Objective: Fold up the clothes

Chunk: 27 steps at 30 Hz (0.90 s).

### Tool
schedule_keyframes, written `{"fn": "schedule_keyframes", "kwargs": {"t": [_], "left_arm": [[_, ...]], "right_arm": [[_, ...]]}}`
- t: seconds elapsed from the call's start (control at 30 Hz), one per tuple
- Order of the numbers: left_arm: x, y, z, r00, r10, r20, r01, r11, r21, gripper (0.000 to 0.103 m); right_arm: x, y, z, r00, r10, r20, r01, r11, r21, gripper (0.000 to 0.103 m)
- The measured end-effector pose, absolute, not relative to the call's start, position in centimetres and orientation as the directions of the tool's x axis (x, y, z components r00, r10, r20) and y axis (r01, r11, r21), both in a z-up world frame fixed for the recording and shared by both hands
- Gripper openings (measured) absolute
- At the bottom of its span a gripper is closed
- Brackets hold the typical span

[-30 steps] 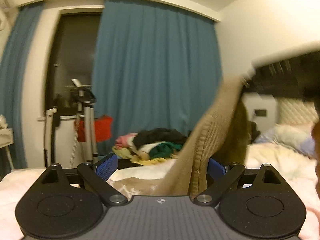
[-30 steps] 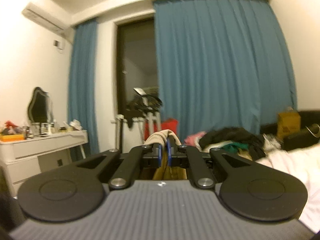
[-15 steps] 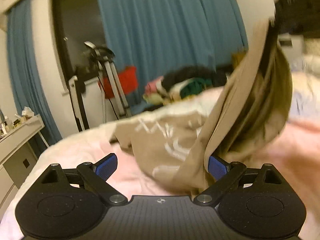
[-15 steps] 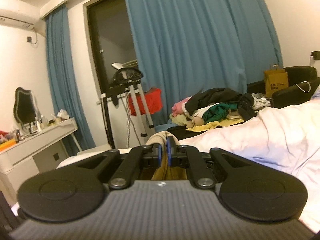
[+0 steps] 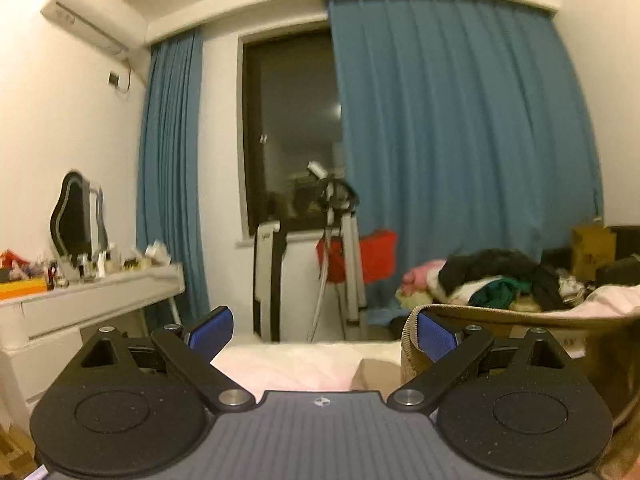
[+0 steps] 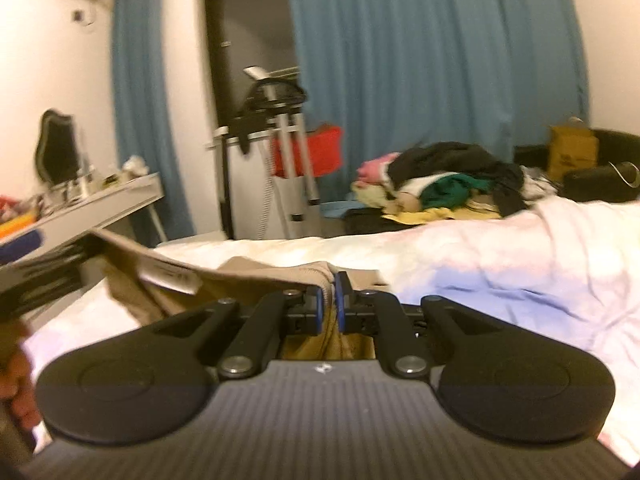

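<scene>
A tan garment [image 6: 256, 276] is stretched out over the bed between my two grippers. My right gripper [image 6: 329, 304] is shut on a bunched ribbed edge of it, low over the bedding. In the left wrist view my left gripper [image 5: 322, 330] stands wide open. The garment's ribbed hem [image 5: 412, 318] is hooked around its right finger, and the cloth [image 5: 520, 316] runs off to the right. Nothing lies between the blue pads [image 5: 210, 328]. The left gripper [image 6: 28, 264] also shows at the left edge of the right wrist view, with a hand [image 6: 16, 380] below it.
White and pink bedding [image 6: 500, 248] covers the bed. A pile of mixed clothes [image 6: 440, 176] lies at the bed's far side. A white dresser [image 5: 80, 300] with a mirror stands at the left. A tripod stand [image 5: 340, 240] is by the dark window and blue curtains.
The left gripper has swung up from facing the bed to looking level at the window. The garment, which hung steeply from the right gripper, now stretches flat between both. The right gripper has sunk toward the bed.
</scene>
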State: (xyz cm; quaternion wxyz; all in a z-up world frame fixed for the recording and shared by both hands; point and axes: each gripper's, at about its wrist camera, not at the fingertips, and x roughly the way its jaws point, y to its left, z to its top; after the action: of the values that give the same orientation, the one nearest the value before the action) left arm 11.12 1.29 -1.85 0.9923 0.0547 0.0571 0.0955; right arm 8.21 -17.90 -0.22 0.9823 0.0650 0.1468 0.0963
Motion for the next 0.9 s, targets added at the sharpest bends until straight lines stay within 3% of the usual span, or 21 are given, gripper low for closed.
{"fn": "schedule_keyframes", "kwargs": {"t": [0.2, 0.33, 0.47, 0.53, 0.63, 0.73, 0.87, 0.9], "left_arm": [[14.7, 3.4, -3.7, 0.921, 0.132, -0.366, -0.136, 0.991, 0.014, 0.096], [14.5, 2.4, -6.0, 0.877, 0.082, -0.473, -0.06, 0.996, 0.062, 0.092], [12.0, 0.8, -7.4, 0.871, 0.121, -0.476, -0.04, 0.983, 0.177, 0.093], [11.7, 0.4, -7.3, 0.888, 0.177, -0.424, -0.093, 0.973, 0.211, 0.093], [10.7, 1.2, -6.0, 0.917, 0.223, -0.332, -0.171, 0.969, 0.178, 0.096], [10.8, 2.0, -4.6, 0.93, 0.21, -0.301, -0.18, 0.976, 0.125, 0.097], [10.6, 2.1, -3.8, 0.939, 0.185, -0.288, -0.163, 0.981, 0.101, 0.097], [10.6, 2.1, -3.8, 0.941, 0.179, -0.288, -0.157, 0.983, 0.098, 0.097]], "right_arm": [[8.2, -17.8, -0.4, 0.945, 0.238, -0.225, -0.184, 0.954, 0.238, 0.01], [7.7, -18.7, 0.0, 0.965, 0.195, -0.175, -0.144, 0.952, 0.271, 0.01], [7.8, -19.5, 0.1, 0.979, 0.134, -0.152, -0.09, 0.96, 0.267, 0.01], [8.3, -19.8, -0.2, 0.978, 0.106, -0.182, -0.057, 0.965, 0.258, 0.01], [9.3, -20.1, -1.2, 0.962, 0.048, -0.267, 0.011, 0.976, 0.217, 0.011], [10.9, -20.9, -2.7, 0.913, 0.069, -0.402, 0.02, 0.977, 0.213, 0.013], [12.3, -22.0, -4.5, 0.833, 0.095, -0.546, 0.041, 0.972, 0.232, 0.053], [12.4, -22.2, -4.9, 0.819, 0.117, -0.561, 0.04, 0.965, 0.259, 0.057]]}}
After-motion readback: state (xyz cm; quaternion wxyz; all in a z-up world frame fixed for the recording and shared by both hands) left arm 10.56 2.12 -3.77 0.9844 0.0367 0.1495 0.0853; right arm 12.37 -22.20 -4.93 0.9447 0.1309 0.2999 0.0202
